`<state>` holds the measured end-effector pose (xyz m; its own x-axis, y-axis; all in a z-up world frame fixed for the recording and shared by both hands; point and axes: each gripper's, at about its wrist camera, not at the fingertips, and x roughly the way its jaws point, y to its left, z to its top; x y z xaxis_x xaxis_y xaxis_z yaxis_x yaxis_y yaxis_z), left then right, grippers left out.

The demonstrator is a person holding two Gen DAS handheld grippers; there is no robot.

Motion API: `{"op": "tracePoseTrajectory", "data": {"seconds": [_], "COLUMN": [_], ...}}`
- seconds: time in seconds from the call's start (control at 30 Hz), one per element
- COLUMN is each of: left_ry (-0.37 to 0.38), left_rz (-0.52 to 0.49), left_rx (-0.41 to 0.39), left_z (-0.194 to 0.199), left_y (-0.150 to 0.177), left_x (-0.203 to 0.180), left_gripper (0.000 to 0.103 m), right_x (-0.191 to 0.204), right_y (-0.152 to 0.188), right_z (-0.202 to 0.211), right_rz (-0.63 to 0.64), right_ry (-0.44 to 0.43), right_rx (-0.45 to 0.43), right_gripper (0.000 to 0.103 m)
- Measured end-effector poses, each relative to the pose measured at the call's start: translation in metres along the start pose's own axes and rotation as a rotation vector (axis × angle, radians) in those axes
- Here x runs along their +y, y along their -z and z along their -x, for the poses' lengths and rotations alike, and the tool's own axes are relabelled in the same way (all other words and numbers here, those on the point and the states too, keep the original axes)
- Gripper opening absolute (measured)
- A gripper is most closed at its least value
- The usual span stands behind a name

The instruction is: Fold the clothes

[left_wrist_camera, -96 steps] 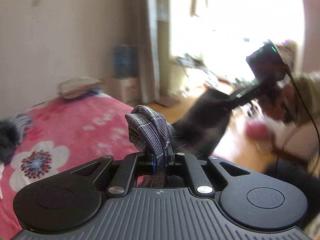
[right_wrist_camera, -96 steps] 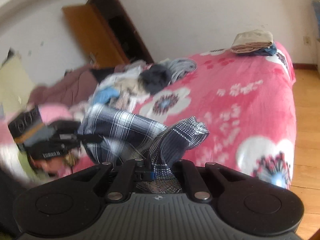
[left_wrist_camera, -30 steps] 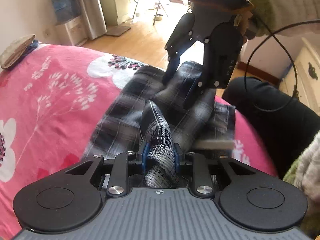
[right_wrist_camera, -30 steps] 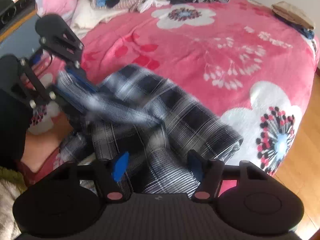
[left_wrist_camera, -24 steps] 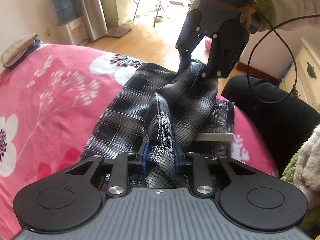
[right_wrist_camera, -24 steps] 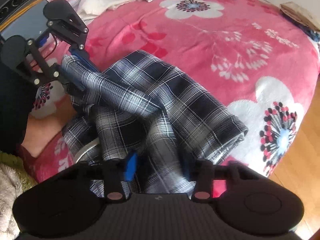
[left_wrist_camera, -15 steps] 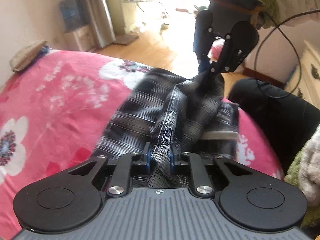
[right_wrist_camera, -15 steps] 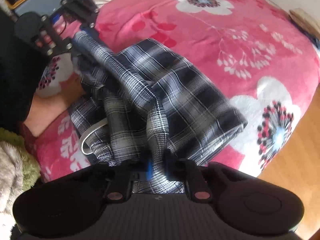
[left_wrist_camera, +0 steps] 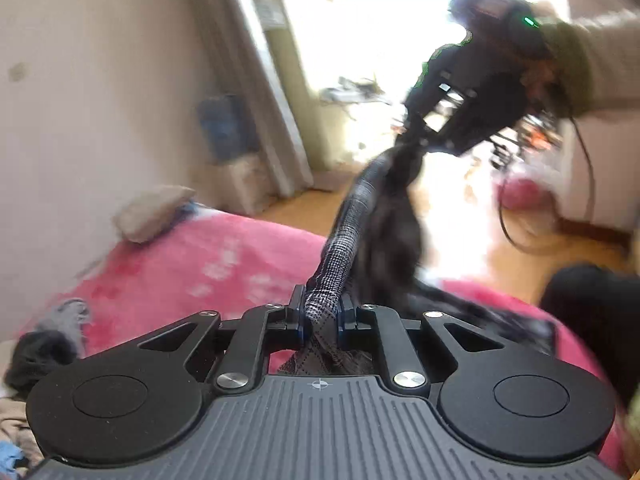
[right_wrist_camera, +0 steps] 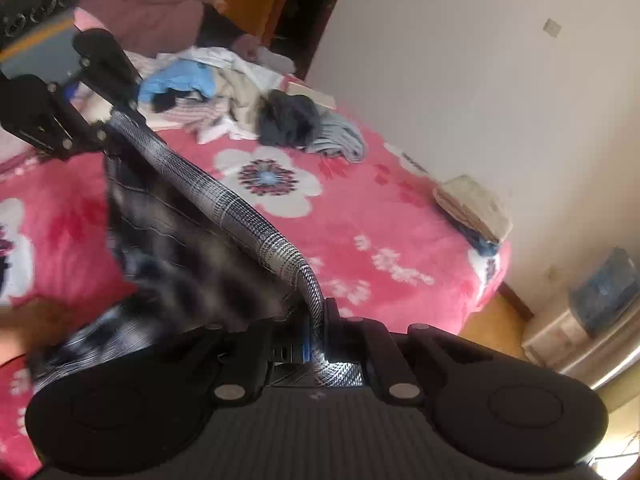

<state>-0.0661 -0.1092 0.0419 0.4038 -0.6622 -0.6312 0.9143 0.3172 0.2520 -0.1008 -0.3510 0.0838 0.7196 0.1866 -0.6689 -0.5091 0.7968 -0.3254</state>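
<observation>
Left wrist view: the left gripper is clenched on a bunched edge of the dark blue-and-white plaid woven garment. The cloth rises as a taut rolled band to the right gripper, which pinches its far end high over the foot edge of the pink floral fleece bed cover. The rest of the garment hangs in blurred folds beneath the band, its lower part trailing on the cover near the person's side of the bed.

Right wrist view: the right gripper is clamped on the same rolled edge; the band runs up and left to the left gripper. The hanging panel drapes below it, over the near edge of the cover. A heap of loose mixed clothes lies by the head edge; a tan folded stack sits at the far corner by the wall.

Procedure, as a judgement: the garment appears to be held aloft for spreading. Keep both grips firm and level, hold the edge taut without twisting, let the panel hang free of creases, then lower it flat onto bare cover, clear of the heap.
</observation>
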Motion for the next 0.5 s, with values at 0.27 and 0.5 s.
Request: {"op": "tracePoseTrajectory", "data": {"seconds": [0.27, 0.5], "left_ry": [0.21, 0.218], "left_rz": [-0.124, -0.168], "left_rx": [0.121, 0.109], "left_z": [-0.021, -0.015], "left_y": [0.048, 0.043], "left_x": [-0.07, -0.069], "left_gripper": [0.012, 0.011], "right_x": [0.117, 0.137], "right_y": [0.087, 0.105], "right_z": [-0.005, 0.006], "right_rz": [0.064, 0.03], "right_ry": [-0.14, -0.117], "right_rx": [0.198, 0.212], "right_gripper": [0.005, 0.005]}}
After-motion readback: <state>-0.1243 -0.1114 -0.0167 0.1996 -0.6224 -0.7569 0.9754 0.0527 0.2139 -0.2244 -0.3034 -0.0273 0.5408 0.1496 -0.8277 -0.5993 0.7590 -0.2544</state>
